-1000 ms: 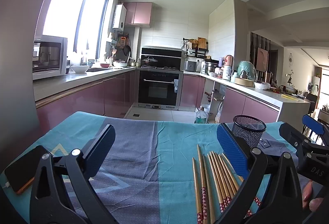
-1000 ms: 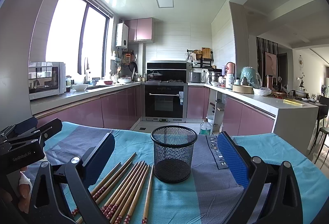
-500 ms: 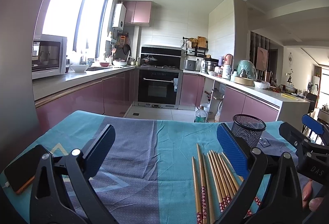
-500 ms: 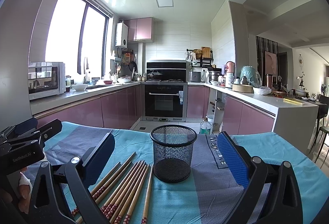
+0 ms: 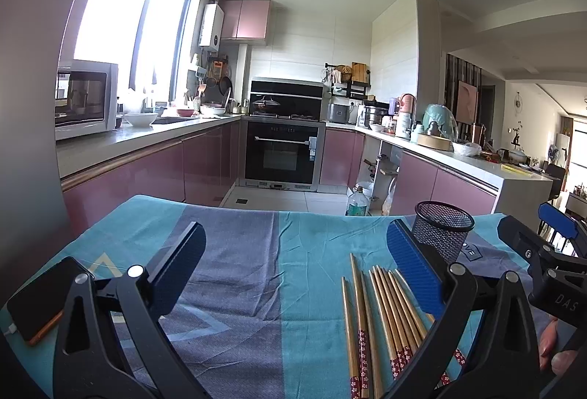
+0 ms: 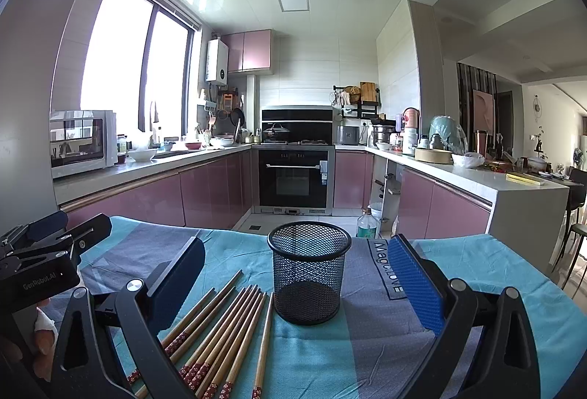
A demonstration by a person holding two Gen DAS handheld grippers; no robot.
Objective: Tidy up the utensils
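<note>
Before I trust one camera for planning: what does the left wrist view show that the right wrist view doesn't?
Only the left wrist view shows the black phone with an orange edge on the cloth. Only the right wrist view shows the grey "MagicLOVE" lettering. Both share the black wire-mesh cup, empty, the wooden chopsticks with red patterned ends, and the blue and grey tablecloth.

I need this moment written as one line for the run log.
left gripper: open, empty | right gripper: open, empty | wooden chopsticks with red patterned ends: flat on cloth | black wire-mesh cup: upright, empty
</note>
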